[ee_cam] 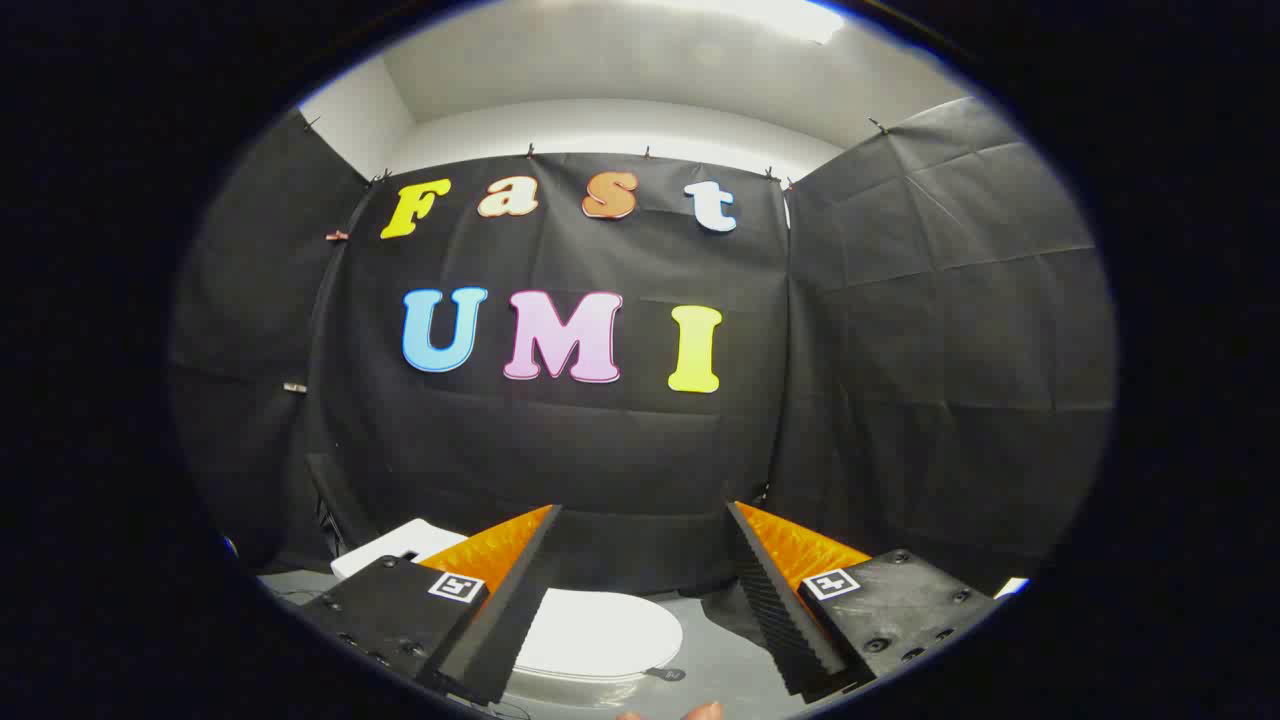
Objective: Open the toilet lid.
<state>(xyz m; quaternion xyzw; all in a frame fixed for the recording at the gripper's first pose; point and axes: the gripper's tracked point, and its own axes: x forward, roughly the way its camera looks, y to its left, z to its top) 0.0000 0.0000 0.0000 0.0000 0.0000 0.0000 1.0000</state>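
Note:
A white toilet with its lid point(598, 633) lying flat and closed sits low down, below and between my fingers. Its white tank point(385, 553) shows behind my left finger. My gripper point(645, 520) is held well above the toilet and points at the black cloth wall. It is open, with a wide gap between the orange and black ridged fingers point(775, 600) and nothing in that gap. My left finger point(505, 600) overlaps the lid's left side in the view.
Grey floor point(715, 660) surrounds the toilet. Black cloth walls point(940, 350) close in at the back, left and right. A person's fingertips point(700, 712) show just below the gripper.

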